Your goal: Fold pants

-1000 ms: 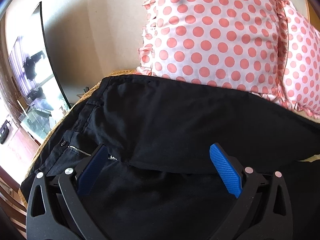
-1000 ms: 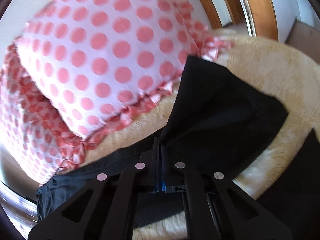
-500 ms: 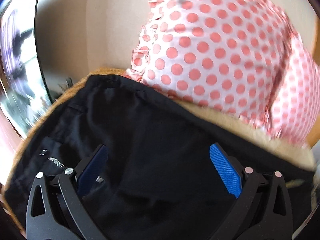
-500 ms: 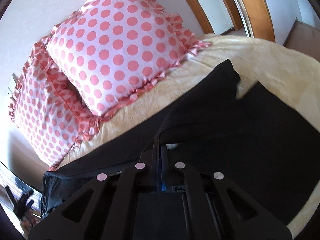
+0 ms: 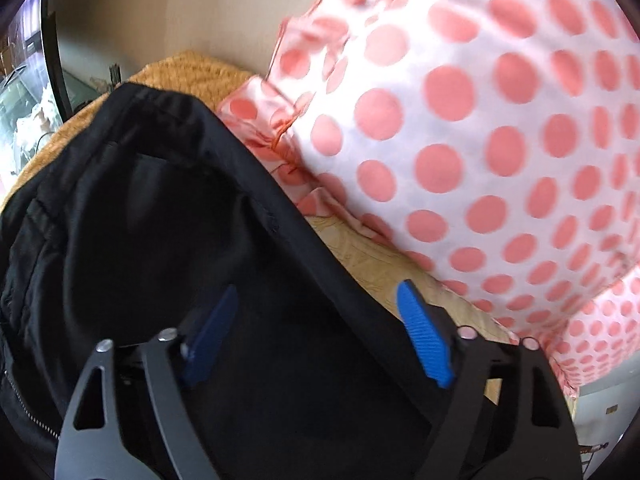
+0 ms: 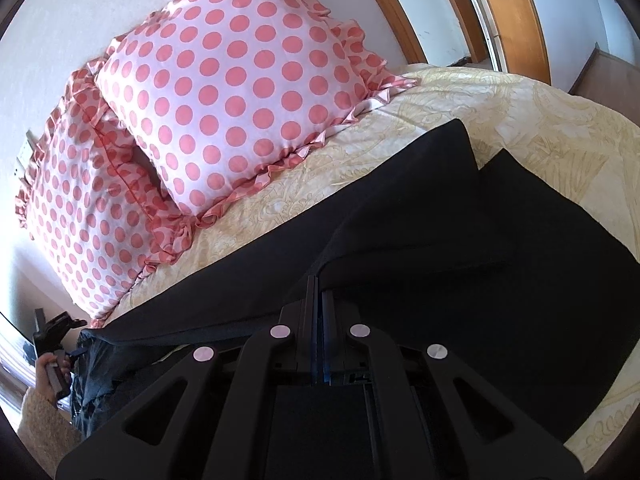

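Note:
Black pants (image 6: 460,240) lie across a cream bedspread (image 6: 520,108); their legs reach toward the right. In the left wrist view the waist end of the pants (image 5: 152,208) fills the lower left, with a zipper at the left edge. My left gripper (image 5: 316,312) is open, its blue pads straddling the pants' far edge, holding nothing. My right gripper (image 6: 318,284) is shut on a fold of the upper pant leg and lifts it a little off the lower leg.
Two white pillows with pink dots (image 6: 240,80) lean against the wall behind the pants; one shows close in the left wrist view (image 5: 480,128). A wooden door frame (image 6: 508,12) stands at the right. The bed's left edge (image 5: 188,64) drops off beside a dark-framed mirror (image 5: 50,40).
My left gripper, still open, has swung right toward the pillow and the pants' far edge. My right gripper, still shut on the leg, has drawn back from the pillows, pulling the leg over the other.

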The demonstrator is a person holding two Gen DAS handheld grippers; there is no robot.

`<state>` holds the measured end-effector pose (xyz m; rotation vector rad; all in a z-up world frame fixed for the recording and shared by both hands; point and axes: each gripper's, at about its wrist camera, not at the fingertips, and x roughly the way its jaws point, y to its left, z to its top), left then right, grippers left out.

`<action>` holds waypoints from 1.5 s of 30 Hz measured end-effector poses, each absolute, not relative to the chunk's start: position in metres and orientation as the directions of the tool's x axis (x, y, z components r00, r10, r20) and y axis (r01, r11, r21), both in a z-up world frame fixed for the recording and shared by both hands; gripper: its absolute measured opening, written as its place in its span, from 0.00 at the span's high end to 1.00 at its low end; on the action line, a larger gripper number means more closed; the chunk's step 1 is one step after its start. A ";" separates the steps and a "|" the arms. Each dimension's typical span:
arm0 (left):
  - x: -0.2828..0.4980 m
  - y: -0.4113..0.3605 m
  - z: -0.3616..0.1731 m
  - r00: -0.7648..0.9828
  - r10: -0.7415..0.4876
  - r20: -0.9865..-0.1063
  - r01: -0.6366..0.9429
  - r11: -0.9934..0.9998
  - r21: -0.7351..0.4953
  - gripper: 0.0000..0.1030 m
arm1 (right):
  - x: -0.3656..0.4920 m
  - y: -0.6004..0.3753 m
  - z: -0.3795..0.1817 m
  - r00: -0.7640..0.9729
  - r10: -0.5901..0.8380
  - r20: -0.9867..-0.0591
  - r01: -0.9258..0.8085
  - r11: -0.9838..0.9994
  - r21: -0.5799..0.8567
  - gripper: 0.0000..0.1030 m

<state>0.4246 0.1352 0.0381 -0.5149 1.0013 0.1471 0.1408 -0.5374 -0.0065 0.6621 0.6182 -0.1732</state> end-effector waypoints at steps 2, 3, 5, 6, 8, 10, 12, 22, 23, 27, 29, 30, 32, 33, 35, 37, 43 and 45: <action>0.431 0.136 0.033 0.529 -0.099 -0.843 -0.373 0.865 -0.335 0.35 | 0.143 -0.537 -0.006 0.807 0.036 -0.589 0.339 0.788 0.514 0.99; 0.432 0.137 0.032 0.525 -0.095 -0.846 -0.379 0.863 -0.333 0.39 | 0.143 -0.537 -0.005 0.808 0.035 -0.588 0.338 0.790 0.511 0.99; 0.435 0.138 0.030 0.521 -0.095 -0.848 -0.381 0.864 -0.331 0.67 | 0.145 -0.537 -0.004 0.809 0.033 -0.587 0.335 0.794 0.507 0.99; 0.435 0.139 0.030 0.528 -0.111 -0.842 -0.372 0.861 -0.347 0.77 | 0.145 -0.537 -0.003 0.811 0.034 -0.585 0.333 0.794 0.508 0.99; 0.430 0.144 0.032 0.537 -0.115 -0.836 -0.382 0.850 -0.362 0.92 | 0.145 -0.539 -0.003 0.815 0.040 -0.577 0.327 0.792 0.516 0.99; 0.418 0.148 0.037 0.557 -0.108 -0.823 -0.381 0.847 -0.370 0.95 | 0.144 -0.540 -0.002 0.819 0.045 -0.573 0.323 0.788 0.524 0.99; 0.406 0.152 0.044 0.577 -0.104 -0.810 -0.371 0.850 -0.374 0.96 | 0.143 -0.542 -0.002 0.823 0.051 -0.566 0.319 0.783 0.535 0.99; 0.252 0.160 0.118 0.745 -0.116 -0.656 -0.223 0.884 -0.410 0.96 | 0.123 -0.562 0.012 0.856 0.030 -0.516 0.316 0.759 0.569 0.99; 0.236 0.161 0.122 0.758 -0.119 -0.642 -0.213 0.884 -0.416 0.96 | 0.120 -0.564 0.013 0.859 0.028 -0.510 0.316 0.757 0.573 0.99; 0.169 0.153 0.124 0.797 -0.104 -0.594 -0.188 0.893 -0.409 0.96 | 0.099 -0.570 0.019 0.873 0.014 -0.488 0.315 0.748 0.584 0.99; 0.129 0.154 0.111 0.802 -0.097 -0.589 -0.193 0.891 -0.411 0.95 | 0.089 -0.572 0.018 0.874 0.010 -0.486 0.317 0.747 0.584 0.99; 0.116 0.154 0.107 0.802 -0.099 -0.589 -0.198 0.886 -0.419 0.95 | 0.086 -0.573 0.017 0.874 0.010 -0.487 0.317 0.747 0.584 0.99; 0.090 0.155 0.090 0.801 -0.090 -0.593 -0.215 0.880 -0.424 0.95 | 0.076 -0.575 0.013 0.871 0.010 -0.491 0.320 0.746 0.584 0.99; 0.081 0.155 0.085 0.801 -0.082 -0.593 -0.221 0.880 -0.420 0.95 | 0.072 -0.575 0.010 0.870 0.011 -0.493 0.323 0.744 0.586 0.99; 0.061 0.153 0.068 0.798 -0.063 -0.599 -0.241 0.878 -0.413 0.95 | 0.064 -0.576 0.005 0.866 0.014 -0.500 0.328 0.739 0.589 0.99; 0.044 0.153 0.053 0.794 -0.057 -0.606 -0.261 0.867 -0.424 0.95 | 0.057 -0.576 -0.001 0.862 0.020 -0.506 0.331 0.735 0.592 0.99; 0.024 0.148 0.033 0.801 -0.014 -0.599 -0.282 0.874 -0.397 0.95 | 0.042 -0.578 -0.018 0.848 0.025 -0.529 0.350 0.723 0.596 0.99; 0.024 0.149 0.032 0.805 -0.019 -0.593 -0.278 0.871 -0.405 0.93 | 0.041 -0.581 -0.025 0.837 0.043 -0.546 0.359 0.711 0.605 0.98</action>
